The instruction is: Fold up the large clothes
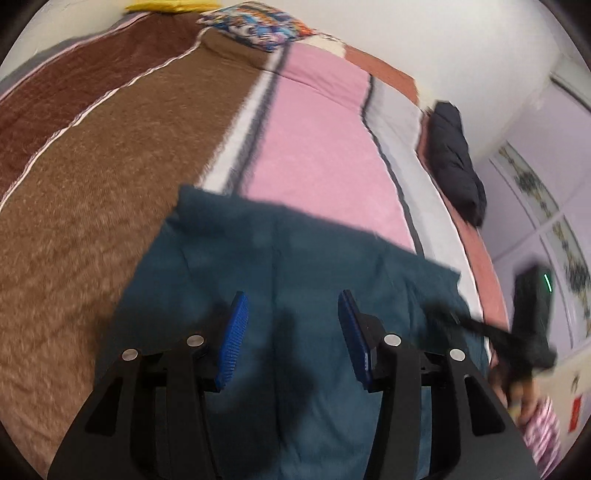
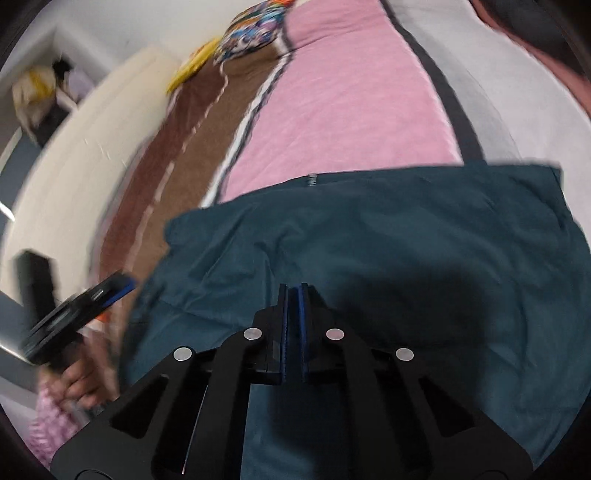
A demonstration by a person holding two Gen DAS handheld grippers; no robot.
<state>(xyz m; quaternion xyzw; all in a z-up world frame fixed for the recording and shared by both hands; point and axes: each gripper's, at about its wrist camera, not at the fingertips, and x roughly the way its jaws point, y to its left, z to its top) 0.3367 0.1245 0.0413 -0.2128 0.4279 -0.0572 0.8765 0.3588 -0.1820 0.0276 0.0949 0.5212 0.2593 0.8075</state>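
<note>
A dark teal garment (image 1: 314, 243) (image 2: 388, 236) lies folded flat on the bed, its far edge across the pink stripe. My left gripper (image 1: 292, 295) hovers just above it, open, with nothing between its blue pads (image 1: 236, 332). My right gripper (image 2: 293, 287) is also over the garment; its jaws are shut together and no cloth shows between them. Each gripper appears blurred in the other's view: the right one (image 1: 532, 317) at the garment's right side, the left one (image 2: 85, 302) at its left side. A person's hand (image 2: 79, 384) holds the left gripper.
The striped bedspread (image 1: 110, 155) runs brown, pink and white. At the bed's far end sit a patterned pillow (image 1: 258, 26) and a yellow item (image 1: 166, 5). A dark bundled garment (image 1: 456, 158) lies by the right edge. Pale cabinet doors (image 1: 546, 206) stand to the right.
</note>
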